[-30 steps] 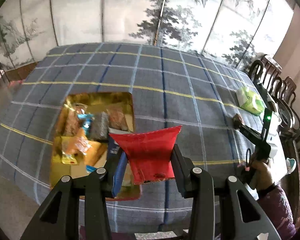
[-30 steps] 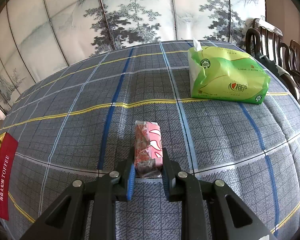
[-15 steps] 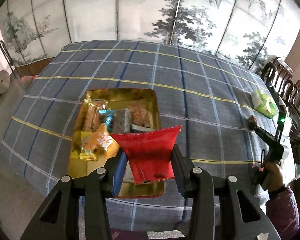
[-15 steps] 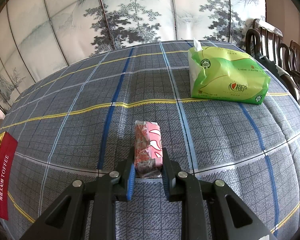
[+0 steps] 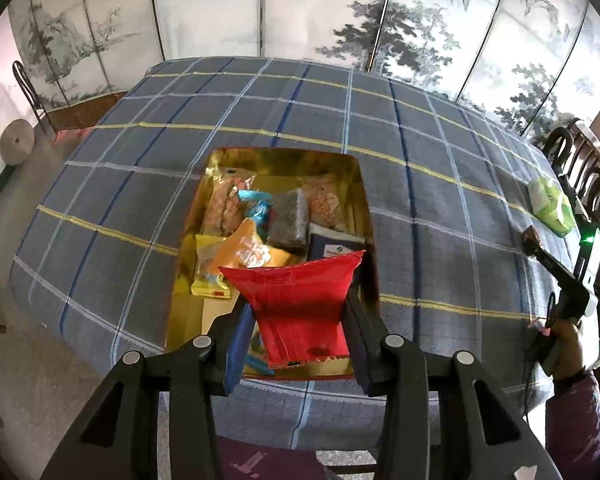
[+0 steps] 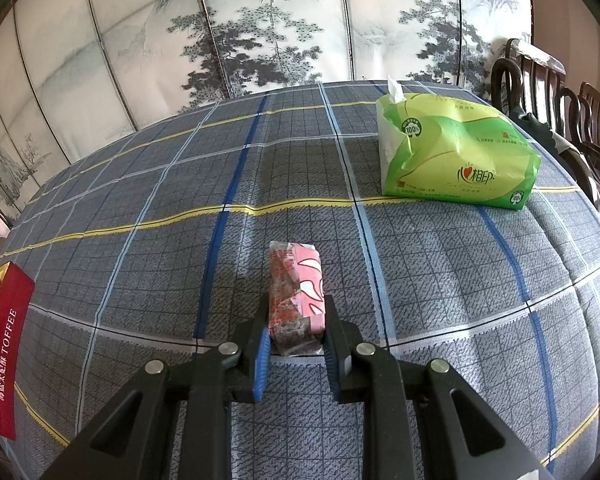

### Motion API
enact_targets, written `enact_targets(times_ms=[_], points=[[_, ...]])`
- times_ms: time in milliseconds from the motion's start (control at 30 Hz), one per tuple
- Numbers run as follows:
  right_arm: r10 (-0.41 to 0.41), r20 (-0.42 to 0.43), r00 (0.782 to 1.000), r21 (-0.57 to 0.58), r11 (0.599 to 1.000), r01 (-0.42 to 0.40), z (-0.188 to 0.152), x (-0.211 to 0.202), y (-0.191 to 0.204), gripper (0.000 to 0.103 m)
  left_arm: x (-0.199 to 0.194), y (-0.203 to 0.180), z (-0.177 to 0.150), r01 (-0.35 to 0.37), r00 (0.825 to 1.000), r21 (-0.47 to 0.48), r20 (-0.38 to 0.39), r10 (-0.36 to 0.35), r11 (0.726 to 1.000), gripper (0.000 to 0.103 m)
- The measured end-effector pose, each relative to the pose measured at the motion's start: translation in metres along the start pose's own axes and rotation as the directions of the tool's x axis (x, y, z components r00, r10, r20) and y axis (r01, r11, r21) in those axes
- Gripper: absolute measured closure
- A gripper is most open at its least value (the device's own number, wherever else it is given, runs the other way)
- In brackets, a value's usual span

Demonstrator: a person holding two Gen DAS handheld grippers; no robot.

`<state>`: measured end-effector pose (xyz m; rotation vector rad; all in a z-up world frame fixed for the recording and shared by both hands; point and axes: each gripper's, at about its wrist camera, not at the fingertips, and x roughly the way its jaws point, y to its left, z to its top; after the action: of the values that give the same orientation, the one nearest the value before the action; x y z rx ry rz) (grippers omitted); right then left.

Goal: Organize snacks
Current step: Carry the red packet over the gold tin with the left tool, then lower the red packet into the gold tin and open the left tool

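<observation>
My left gripper (image 5: 296, 320) is shut on a red snack packet (image 5: 300, 304) and holds it above the near end of a gold tin (image 5: 284, 162) with red outer walls. Several snacks lie in the tin, among them an orange bag (image 5: 248, 254), a dark bar (image 5: 287, 220) and a blue-wrapped sweet (image 5: 256, 206). In the right wrist view my right gripper (image 6: 296, 330) is shut on a pink-and-brown snack bar (image 6: 296, 284) that rests on the checked tablecloth (image 6: 180, 240). The tin's red side (image 6: 4, 356) shows at that view's left edge. The right gripper also appears far right in the left wrist view (image 5: 534, 240).
A green tissue pack (image 6: 456, 152) lies on the cloth beyond and right of the pink bar. Dark wooden chairs (image 6: 556, 100) stand at the table's right side. A painted folding screen (image 5: 300, 12) runs behind the table. A person's hand and purple sleeve (image 5: 568, 360) are at the right.
My left gripper, with the red packet, has shifted so the tin now sits centred under it instead of off to the left. The right gripper and pink bar have not moved.
</observation>
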<state>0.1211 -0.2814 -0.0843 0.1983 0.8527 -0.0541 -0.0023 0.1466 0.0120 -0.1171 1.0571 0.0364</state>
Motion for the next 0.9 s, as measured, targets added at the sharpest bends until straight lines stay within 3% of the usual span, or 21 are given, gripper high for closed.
enact_targets(times_ms=[900], points=[[-0.002, 0.0, 1.0, -0.002, 1.0, 0.002, 0.0, 0.0, 0.0, 0.08, 0.053, 0.025, 0.035, -0.075, 0.997, -0.033, -0.021, 0.074, 0.997, 0.064]])
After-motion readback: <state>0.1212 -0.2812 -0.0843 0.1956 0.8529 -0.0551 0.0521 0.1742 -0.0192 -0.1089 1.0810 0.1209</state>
